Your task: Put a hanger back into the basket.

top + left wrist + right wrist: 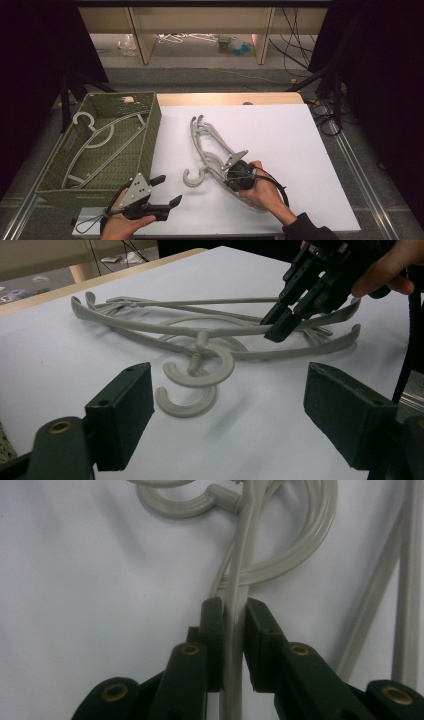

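Two grey plastic hangers [210,150] remain mid-tabletop, one already in the green woven basket [150,135]; right gripper [232,615] jaws nip a bar, left gripper [167,192] gapes empty.

White table [280,130], hangers [212,150] (tangled), basket [150,131]
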A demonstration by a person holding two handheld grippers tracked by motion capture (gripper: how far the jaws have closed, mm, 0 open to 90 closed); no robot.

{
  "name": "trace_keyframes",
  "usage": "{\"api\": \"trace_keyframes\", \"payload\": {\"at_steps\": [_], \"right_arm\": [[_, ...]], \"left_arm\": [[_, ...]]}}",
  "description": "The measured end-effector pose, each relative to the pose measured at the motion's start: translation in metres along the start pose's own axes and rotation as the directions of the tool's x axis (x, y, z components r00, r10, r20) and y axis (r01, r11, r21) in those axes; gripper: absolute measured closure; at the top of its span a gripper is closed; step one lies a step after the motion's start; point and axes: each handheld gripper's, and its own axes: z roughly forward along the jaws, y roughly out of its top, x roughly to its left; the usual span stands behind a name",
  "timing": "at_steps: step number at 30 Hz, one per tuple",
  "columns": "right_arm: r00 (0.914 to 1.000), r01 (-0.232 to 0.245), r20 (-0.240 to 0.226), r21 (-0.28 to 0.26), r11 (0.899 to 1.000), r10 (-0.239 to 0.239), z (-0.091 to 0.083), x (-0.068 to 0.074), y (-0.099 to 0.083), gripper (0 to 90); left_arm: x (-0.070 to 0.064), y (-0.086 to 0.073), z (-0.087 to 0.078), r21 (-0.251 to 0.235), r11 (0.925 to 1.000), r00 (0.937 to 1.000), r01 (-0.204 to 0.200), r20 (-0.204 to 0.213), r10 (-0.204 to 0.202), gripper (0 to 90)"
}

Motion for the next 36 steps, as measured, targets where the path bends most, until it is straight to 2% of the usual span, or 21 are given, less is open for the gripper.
{"api": "trace_keyframes", "payload": {"at_steps": [5, 6, 9, 10, 11, 12, 14, 15, 16, 17, 18, 20, 21, 22, 24, 27, 30, 31, 32, 35, 36], "right_arm": [[0.9993, 0.037, 0.012, -0.038, 0.999, -0.037, -0.012, -0.007, -0.004, 81.9], [0.9987, 0.044, 0.027, -0.039, 0.998, -0.043, -0.015, -0.007, -0.004, 81.9], [0.9972, 0.068, 0.033, -0.035, 0.997, -0.067, -0.020, -0.007, -0.004, 81.9], [0.9966, 0.078, 0.030, -0.044, 0.996, -0.077, -0.023, -0.007, -0.004, 82.0], [0.9958, 0.089, 0.028, -0.062, 0.994, -0.087, -0.028, -0.008, -0.005, 82.0], [0.9954, 0.092, 0.029, -0.068, 0.993, -0.091, -0.030, -0.007, -0.005, 82.0], [0.9950, 0.099, 0.019, -0.078, 0.992, -0.098, -0.034, -0.007, -0.006, 82.0], [0.9939, 0.108, -0.011, -0.098, 0.989, -0.110, -0.040, -0.007, -0.007, 82.1], [0.9938, 0.106, -0.019, -0.109, 0.988, -0.109, -0.043, -0.007, -0.007, 82.1], [0.9938, 0.106, -0.019, -0.109, 0.988, -0.109, -0.043, -0.007, -0.007, 82.1], [0.9932, 0.110, -0.024, -0.118, 0.987, -0.114, -0.046, -0.007, -0.008, 82.1], [0.9906, 0.118, -0.054, -0.127, 0.985, -0.126, -0.053, -0.007, -0.010, 82.1], [0.9906, 0.118, -0.054, -0.127, 0.985, -0.126, -0.053, -0.007, -0.010, 82.1], [0.9898, 0.117, -0.062, -0.153, 0.981, -0.128, -0.057, -0.006, -0.011, 82.1], [0.9888, 0.114, -0.078, -0.160, 0.981, -0.127, -0.059, -0.007, -0.011, 82.1], [0.9874, 0.122, -0.079, -0.162, 0.979, -0.137, -0.065, -0.006, -0.012, 82.1], [0.9877, 0.121, -0.077, -0.181, 0.976, -0.136, -0.068, -0.005, -0.013, 82.1], [0.9872, 0.126, -0.074, -0.182, 0.975, -0.141, -0.068, -0.004, -0.013, 82.1], [0.9858, 0.135, -0.077, -0.170, 0.976, -0.149, -0.069, -0.004, -0.012, 82.1], [0.9834, 0.136, -0.092, -0.196, 0.971, -0.156, -0.070, -0.002, -0.011, 82.1], [0.9845, 0.131, -0.089, -0.201, 0.971, -0.151, -0.070, -0.001, -0.012, 82.1]], "left_arm": [[-0.001, 0.000, 0.000, 0.001, 1.0000, 1.0000, -0.005, 0.002, 0.005, 19.9], [-0.001, 0.000, 0.000, 0.000, 1.0000, 1.0000, -0.003, 0.001, 0.003, 19.9], [-0.001, 0.000, 0.000, -0.011, 0.9999, 1.0000, 0.005, 0.008, -0.005, 19.9], [0.001, 0.001, 0.000, -0.010, 0.9995, 0.9995, -0.030, 0.010, 0.030, 19.9], [0.000, 0.000, 0.000, 0.003, 0.9999, 0.9999, -0.010, -0.003, 0.010, 20.1], [0.000, 0.000, 0.000, 0.003, 0.9999, 0.9999, -0.010, -0.003, 0.010, 20.0], [0.000, 0.000, 0.000, -0.001, 1.0000, 1.0000, -0.005, -0.003, 0.005, 20.1], [0.000, 0.000, 0.000, -0.008, 1.0000, 1.0000, 0.000, 0.008, 0.001, 20.2], [0.000, 0.000, 0.000, -0.008, 1.0000, 1.0000, 0.000, 0.008, 0.001, 20.2], [0.001, 0.000, -0.001, 0.001, 0.9993, 0.9993, -0.037, 0.001, 0.037, 20.2], [0.000, 0.000, 0.000, 0.006, 0.9998, 0.9998, -0.017, -0.005, 0.017, 20.3], [-0.001, 0.000, 0.001, 0.003, 0.9998, 0.9997, -0.022, -0.008, 0.022, 20.6], [-0.001, 0.000, 0.001, 0.005, 0.9995, 0.9995, -0.031, -0.009, 0.031, 20.6], [-0.002, 0.000, 0.000, 0.008, 0.9991, 0.9991, -0.041, -0.011, 0.041, 20.7], [-0.002, 0.000, 0.000, 0.007, 0.9992, 0.9991, -0.040, -0.013, 0.040, 20.8], [-0.001, 0.000, 0.000, 0.010, 0.9990, 0.9989, -0.043, -0.017, 0.043, 21.0], [0.000, 0.001, 0.001, -0.005, 0.9999, 0.9999, -0.016, 0.000, 0.016, 21.2], [0.001, 0.002, 0.000, -0.003, 0.9994, 0.9993, -0.036, -0.007, 0.036, 21.2], [0.000, 0.003, 0.001, -0.005, 0.9992, 0.9992, -0.040, -0.003, 0.040, 21.2], [0.001, 0.006, 0.003, -0.021, 0.9991, 0.9993, -0.037, -0.004, 0.037, 21.2], [0.000, 0.008, 0.004, -0.020, 0.9985, 0.9987, -0.050, -0.004, 0.050, 21.2]]}}
